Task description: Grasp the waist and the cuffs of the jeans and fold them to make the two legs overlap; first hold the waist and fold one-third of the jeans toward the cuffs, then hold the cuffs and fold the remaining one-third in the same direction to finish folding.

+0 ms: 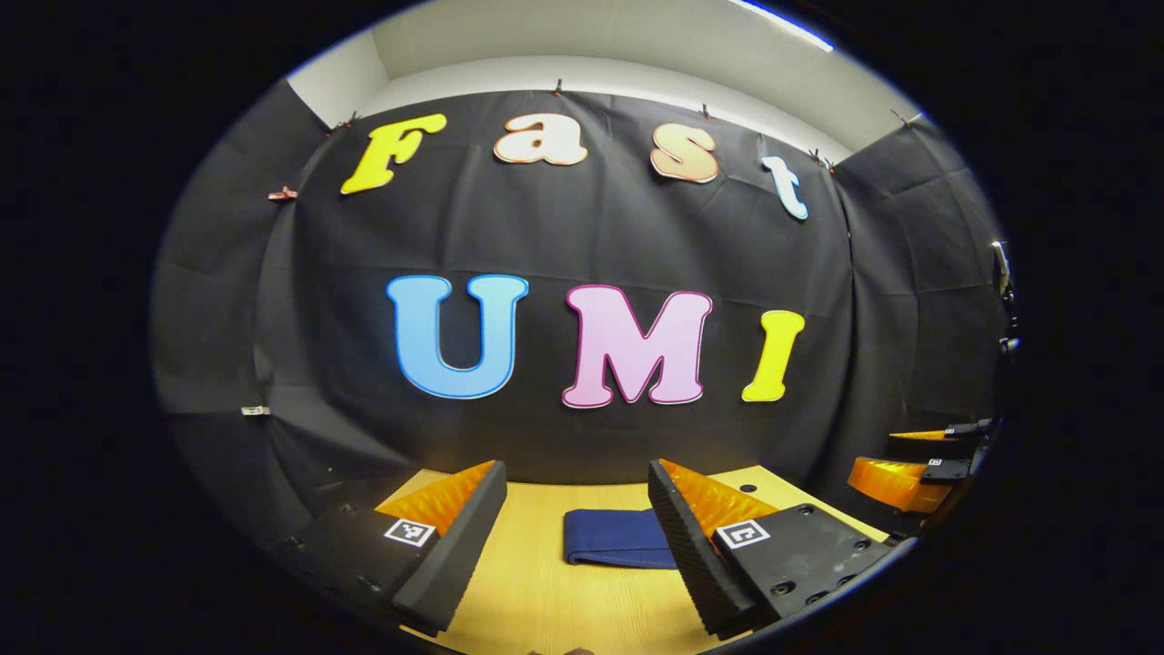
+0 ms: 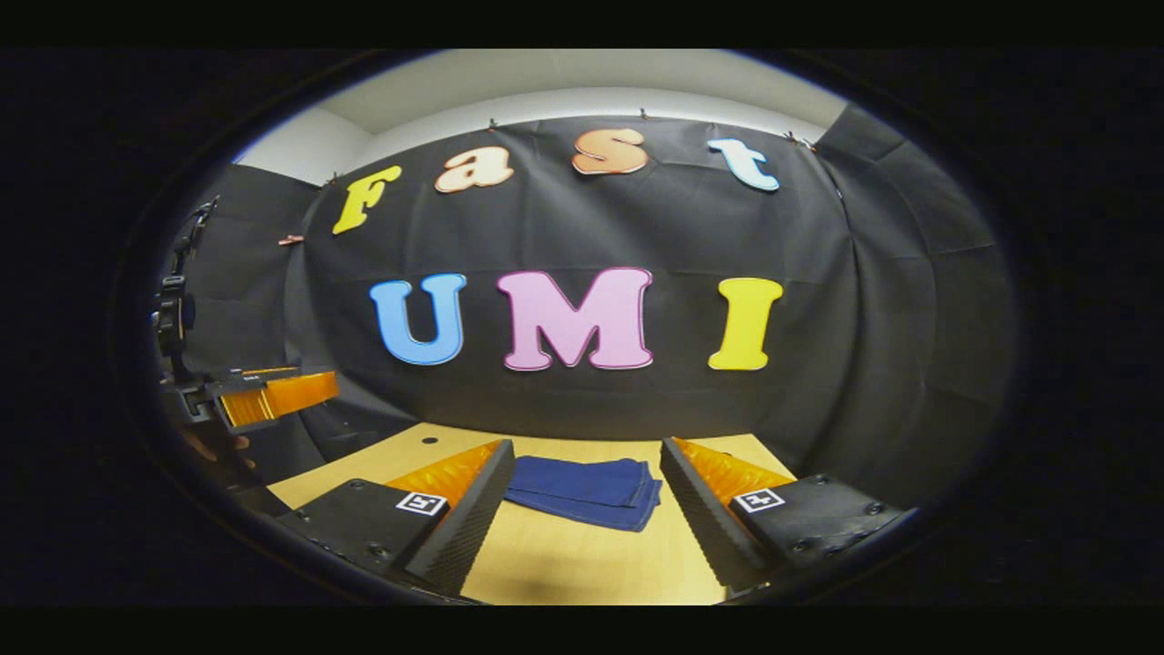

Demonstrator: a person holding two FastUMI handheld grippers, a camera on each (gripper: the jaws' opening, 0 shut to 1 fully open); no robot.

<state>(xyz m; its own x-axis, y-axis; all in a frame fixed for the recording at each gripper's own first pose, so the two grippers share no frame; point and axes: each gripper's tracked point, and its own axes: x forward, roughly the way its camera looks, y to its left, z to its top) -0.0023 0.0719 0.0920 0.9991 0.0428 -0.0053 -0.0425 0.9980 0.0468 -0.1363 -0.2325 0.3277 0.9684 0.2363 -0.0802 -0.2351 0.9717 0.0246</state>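
Left gripper (image 1: 575, 509): fingers spread wide, holding nothing, raised above the table. Right gripper (image 2: 582, 496): fingers likewise spread wide and empty, clear of the cloth. In the left gripper view the right gripper appears at the right edge; in the right gripper view the left gripper appears at the left edge. The jeans (image 2: 587, 491) lie folded in a compact dark-blue stack on the light wooden table (image 2: 564, 564), near its far edge, ahead of both grippers. Black cloth walls enclose the booth.

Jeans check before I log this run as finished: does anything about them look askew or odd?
Nothing stands out. The jeans lie folded in a flat stack on the table, layers slightly offset at one end, both claws open and apart from them.
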